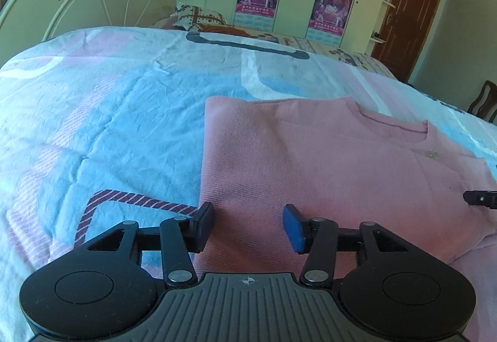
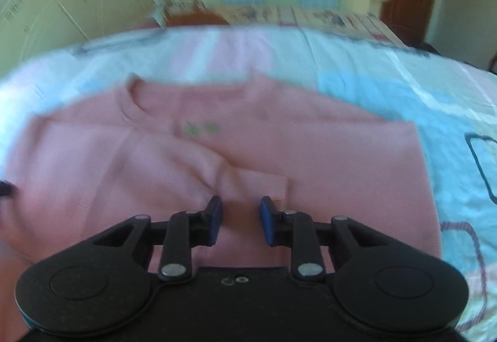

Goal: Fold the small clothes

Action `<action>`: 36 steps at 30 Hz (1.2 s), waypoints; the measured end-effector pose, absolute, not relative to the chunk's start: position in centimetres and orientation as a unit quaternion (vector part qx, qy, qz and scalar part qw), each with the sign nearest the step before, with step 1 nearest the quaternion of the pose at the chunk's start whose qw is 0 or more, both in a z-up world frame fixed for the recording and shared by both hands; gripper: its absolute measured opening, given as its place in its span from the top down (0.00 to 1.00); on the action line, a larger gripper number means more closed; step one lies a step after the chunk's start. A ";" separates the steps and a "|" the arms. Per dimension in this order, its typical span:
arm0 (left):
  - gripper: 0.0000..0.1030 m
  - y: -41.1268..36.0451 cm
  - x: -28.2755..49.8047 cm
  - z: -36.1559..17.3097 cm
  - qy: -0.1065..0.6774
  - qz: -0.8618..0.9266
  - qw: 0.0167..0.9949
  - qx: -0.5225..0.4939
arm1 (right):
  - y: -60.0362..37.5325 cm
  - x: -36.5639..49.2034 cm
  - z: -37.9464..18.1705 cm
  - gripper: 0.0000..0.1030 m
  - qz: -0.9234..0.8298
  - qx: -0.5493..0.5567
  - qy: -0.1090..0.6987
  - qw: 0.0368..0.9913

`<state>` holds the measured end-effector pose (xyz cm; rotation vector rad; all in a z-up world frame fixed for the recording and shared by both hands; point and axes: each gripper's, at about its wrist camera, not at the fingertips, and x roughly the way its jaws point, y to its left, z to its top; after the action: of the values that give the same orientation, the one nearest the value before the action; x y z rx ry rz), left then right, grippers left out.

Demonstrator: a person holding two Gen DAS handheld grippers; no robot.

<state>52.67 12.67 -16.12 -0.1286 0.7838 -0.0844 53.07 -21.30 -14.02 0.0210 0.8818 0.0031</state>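
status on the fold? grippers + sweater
Left gripper open, empty, over sweater's left edge. Right gripper open, empty, near the folded-in cuff. Pink sweater flat on bedsheet, sleeves in. Nothing blocking.

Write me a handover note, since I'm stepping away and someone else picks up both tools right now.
Left tool: open, holding nothing, over the near left edge of the pink sweater.
Right tool: open, holding nothing, just short of the sleeve cuff lying across the sweater's front.
Sweater lies on the bedsheet, neckline away from you.
Done: both sleeves appear folded inward across the body.
Left: probably fold the body over towards the neckline and tidy.
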 end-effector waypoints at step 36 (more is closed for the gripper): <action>0.43 10.4 47.0 -15.3 0.342 -0.060 0.937 -0.022 | -19.3 47.0 -13.2 0.66 0.000 0.014 0.417 0.909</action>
<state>47.02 10.41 -15.34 -0.0442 0.6995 -0.1225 47.04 -19.27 -13.20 0.0294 0.8609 0.0009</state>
